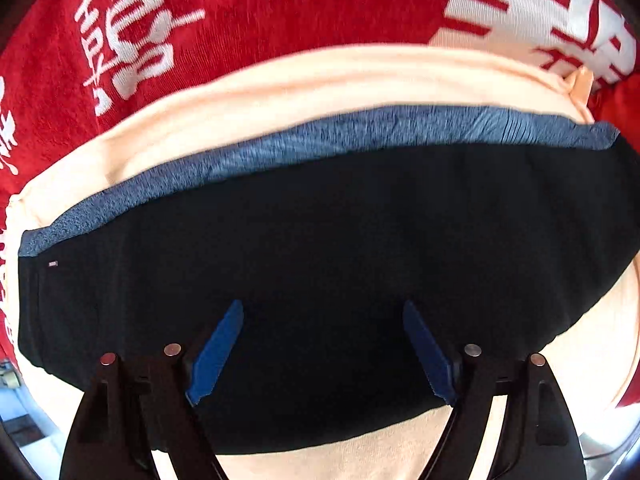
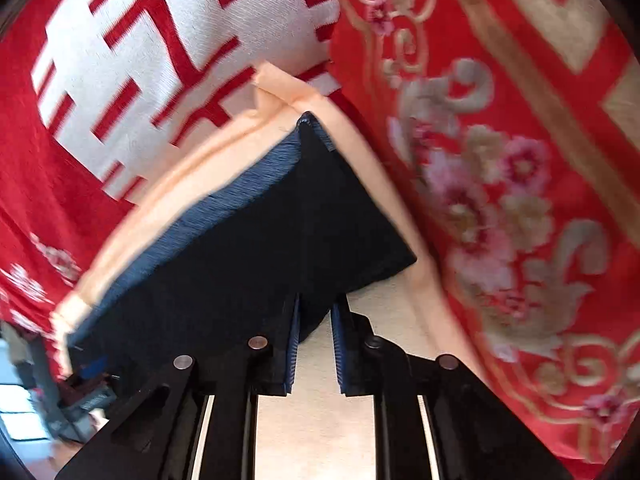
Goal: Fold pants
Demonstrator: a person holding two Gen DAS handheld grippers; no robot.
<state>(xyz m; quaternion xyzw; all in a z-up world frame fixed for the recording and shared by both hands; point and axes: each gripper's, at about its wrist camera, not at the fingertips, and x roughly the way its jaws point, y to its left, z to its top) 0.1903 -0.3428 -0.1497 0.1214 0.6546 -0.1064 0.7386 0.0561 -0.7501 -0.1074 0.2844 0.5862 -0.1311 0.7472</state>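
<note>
the black pants (image 1: 320,264) lie folded into a compact dark block, their blue-grey ribbed waistband (image 1: 340,136) running along the far edge, on a peach cloth (image 1: 280,84) that in turn rests on a red blanket (image 1: 248,12) with white lettering and a floral border. from the left wrist view the fold looks flat and fairly even, with a tiny white tag near its left end.

our left gripper (image 1: 322,344) hangs over the near half of the pants with its blue pads spread wide and nothing between them. our right gripper (image 2: 314,336) sits at the near corner of the block; its pads are drawn close together and a tip of dark fabric reaches into the narrow gap, but we cannot tell whether they actually pinch it or have just let go.

we judge the folding to be near its end: either a last fold is being laid down or the corner is being tidied. the next move calls for freeing the right pads without dragging the corner, then checking that the edges line up with the waistband.
</note>
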